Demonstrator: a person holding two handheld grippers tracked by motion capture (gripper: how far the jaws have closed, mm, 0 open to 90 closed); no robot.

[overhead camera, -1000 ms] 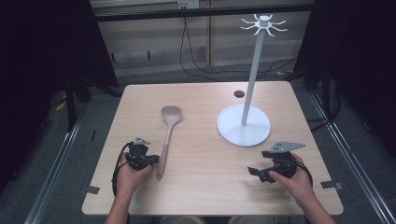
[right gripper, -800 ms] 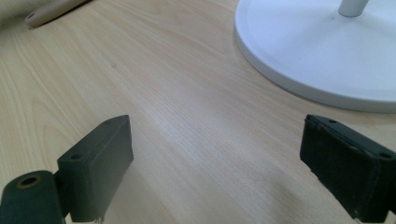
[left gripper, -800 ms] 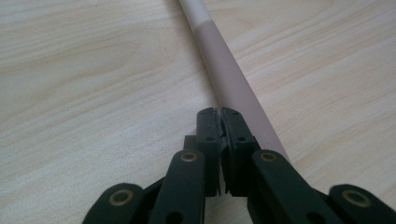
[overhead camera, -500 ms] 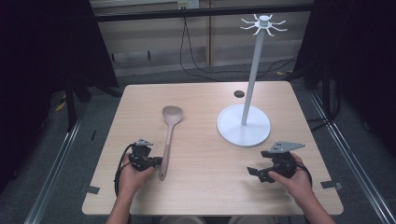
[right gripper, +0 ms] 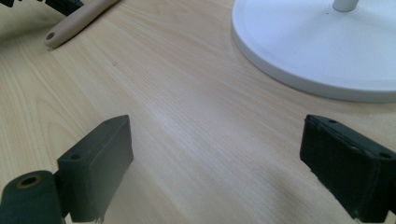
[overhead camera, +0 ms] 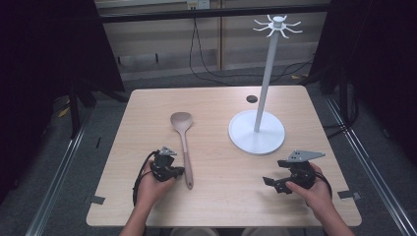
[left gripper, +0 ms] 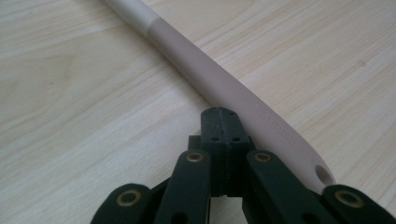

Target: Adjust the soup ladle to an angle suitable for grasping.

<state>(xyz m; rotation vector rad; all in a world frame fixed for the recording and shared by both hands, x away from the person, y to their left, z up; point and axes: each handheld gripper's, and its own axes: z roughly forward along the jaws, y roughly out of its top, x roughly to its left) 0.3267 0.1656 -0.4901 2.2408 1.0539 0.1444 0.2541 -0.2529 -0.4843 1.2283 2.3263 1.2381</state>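
Note:
A pale wooden spoon [overhead camera: 184,145] lies on the table [overhead camera: 221,201], bowl away from me, handle pointing to the front edge. My left gripper [overhead camera: 176,171] is shut, empty, its tips against the left side of the handle near its end. In the left gripper view the closed jaws [left gripper: 222,123] rest beside the spoon handle [left gripper: 219,88], which has a hole at its end. My right gripper [overhead camera: 275,173] stands open at the front right, nothing between its jaws [right gripper: 215,163].
A white stand [overhead camera: 265,83] with hooks on top rises from a round white base [overhead camera: 256,135], just beyond the right gripper; the base [right gripper: 317,46] is close ahead of it. A small dark disc [overhead camera: 252,99] lies behind the stand.
My left gripper has moved right against the spoon handle, and the handle's near end has swung right. The right gripper has stayed put.

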